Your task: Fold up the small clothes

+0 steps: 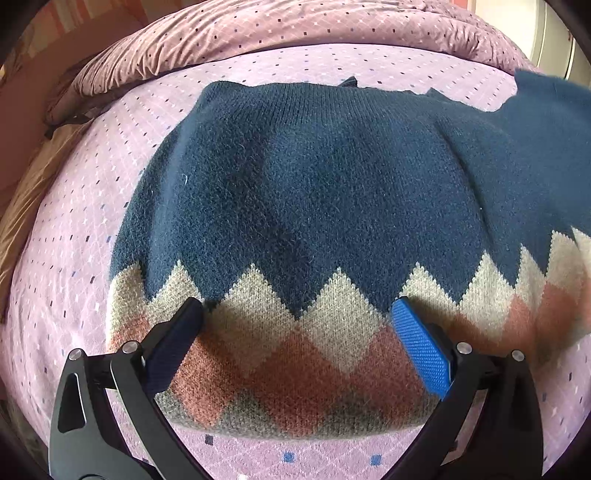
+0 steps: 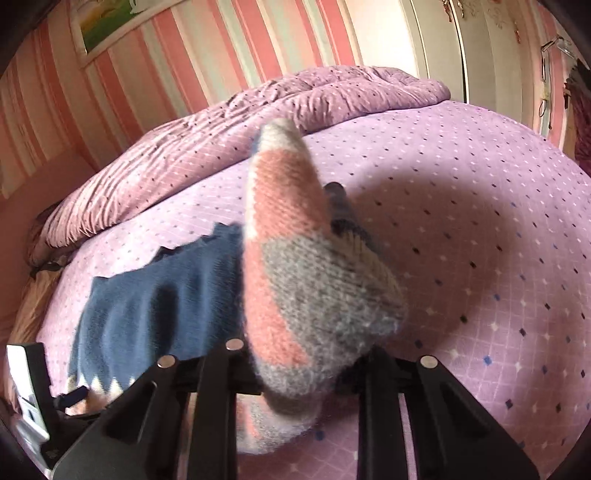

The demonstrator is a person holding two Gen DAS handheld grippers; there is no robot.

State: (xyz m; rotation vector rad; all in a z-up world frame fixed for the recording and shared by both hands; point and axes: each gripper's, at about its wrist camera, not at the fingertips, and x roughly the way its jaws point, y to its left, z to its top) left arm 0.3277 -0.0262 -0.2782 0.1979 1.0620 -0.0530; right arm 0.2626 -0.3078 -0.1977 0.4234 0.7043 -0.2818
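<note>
A small knit sweater (image 1: 295,184), navy on top with a cream, rust and grey zigzag band at its hem, lies spread on the pink dotted bedsheet (image 1: 55,277). My left gripper (image 1: 297,308) stands open just over the hem band, one finger on either side and no cloth pinched. In the right wrist view my right gripper (image 2: 303,280) is shut on a corner of the sweater's patterned hem (image 2: 295,240), which is raised off the bed and drapes over the fingers, hiding the tips. The navy body (image 2: 155,295) trails down to the left.
A rumpled mauve duvet (image 1: 258,29) is bunched along the bed's far side. Bare sheet (image 2: 480,240) stretches right of the sweater. The left hand's tool (image 2: 26,387) shows at the lower left of the right wrist view. A striped pink wall (image 2: 184,55) and a white wardrobe door (image 2: 480,55) stand behind.
</note>
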